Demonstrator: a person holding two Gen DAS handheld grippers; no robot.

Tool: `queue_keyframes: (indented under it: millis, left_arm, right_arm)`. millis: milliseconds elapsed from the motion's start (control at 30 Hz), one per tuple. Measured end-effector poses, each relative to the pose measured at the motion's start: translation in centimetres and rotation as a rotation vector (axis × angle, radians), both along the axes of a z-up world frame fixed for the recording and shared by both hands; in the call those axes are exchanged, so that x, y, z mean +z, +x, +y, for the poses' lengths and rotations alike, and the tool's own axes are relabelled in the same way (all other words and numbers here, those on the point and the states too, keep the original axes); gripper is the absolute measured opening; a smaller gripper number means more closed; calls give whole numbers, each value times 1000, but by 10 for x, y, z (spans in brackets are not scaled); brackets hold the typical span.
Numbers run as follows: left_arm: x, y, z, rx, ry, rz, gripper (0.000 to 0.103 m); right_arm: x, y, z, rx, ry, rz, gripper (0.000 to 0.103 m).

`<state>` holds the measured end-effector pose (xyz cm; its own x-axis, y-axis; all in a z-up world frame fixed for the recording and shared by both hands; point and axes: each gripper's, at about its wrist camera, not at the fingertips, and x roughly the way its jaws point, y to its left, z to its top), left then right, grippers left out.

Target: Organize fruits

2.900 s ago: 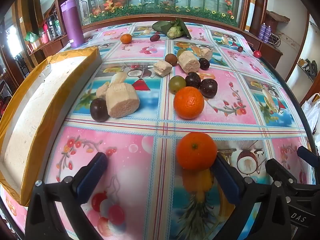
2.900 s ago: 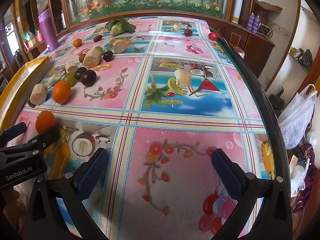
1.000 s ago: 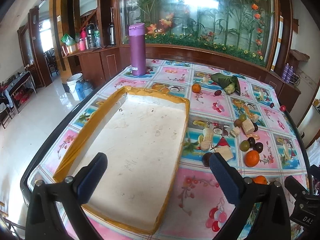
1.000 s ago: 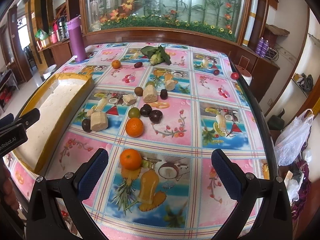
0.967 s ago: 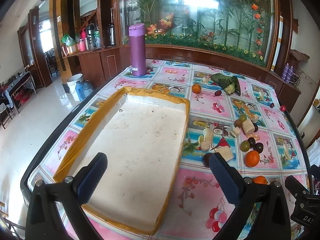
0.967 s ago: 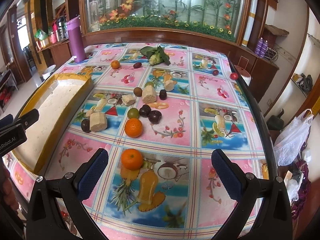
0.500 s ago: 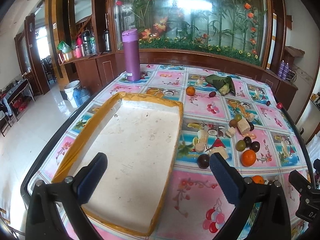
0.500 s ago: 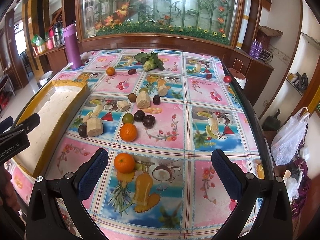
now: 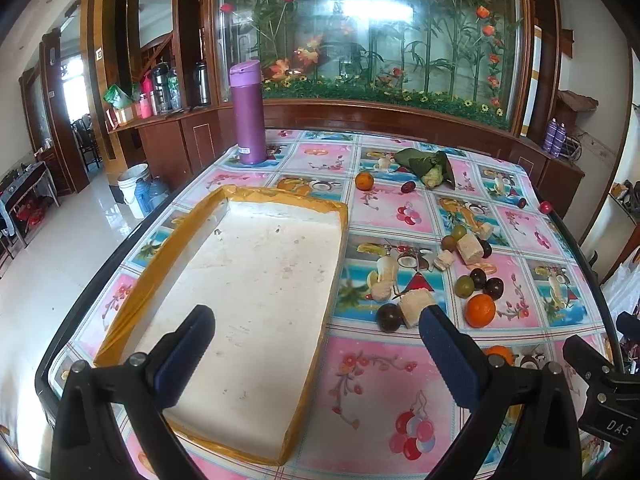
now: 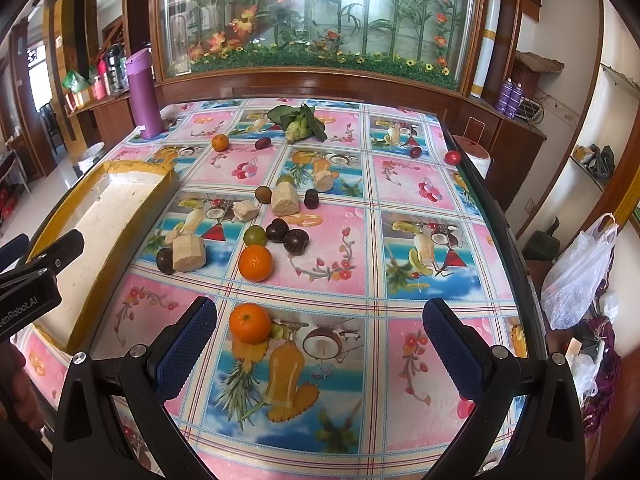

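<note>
A white foam tray (image 9: 256, 276) with a yellow taped rim lies empty at the table's left; it also shows in the right wrist view (image 10: 100, 216). Fruits are scattered to its right: a near orange (image 10: 250, 323), a second orange (image 10: 255, 263), dark plums (image 10: 295, 241), a green fruit (image 10: 255, 235) and beige chunks (image 10: 188, 253). A far orange (image 10: 220, 142) lies near a leafy green bundle (image 10: 300, 122). My left gripper (image 9: 316, 356) is open and empty, held high above the tray's near end. My right gripper (image 10: 320, 340) is open and empty above the table's near part.
A purple flask (image 9: 249, 114) stands at the table's far left corner. A red fruit (image 10: 452, 157) sits at the right edge. A glass planter wall runs behind the table. A plastic bag (image 10: 576, 272) hangs to the right, off the table.
Both grippers have risen and pulled back from the table, so more of it shows. The left one swung left from the near orange to above the tray. The fruits have not moved.
</note>
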<state>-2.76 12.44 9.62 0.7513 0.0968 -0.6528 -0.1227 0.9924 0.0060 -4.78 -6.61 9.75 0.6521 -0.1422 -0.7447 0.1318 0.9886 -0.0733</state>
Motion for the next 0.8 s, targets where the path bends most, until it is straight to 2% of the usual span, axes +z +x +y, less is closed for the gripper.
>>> queue_keyframes:
  millis: [800]
  left_arm:
    - [-5, 2, -12, -34, -18, 18, 103]
  right_arm:
    - [-3, -2, -7, -13, -2, 7, 103]
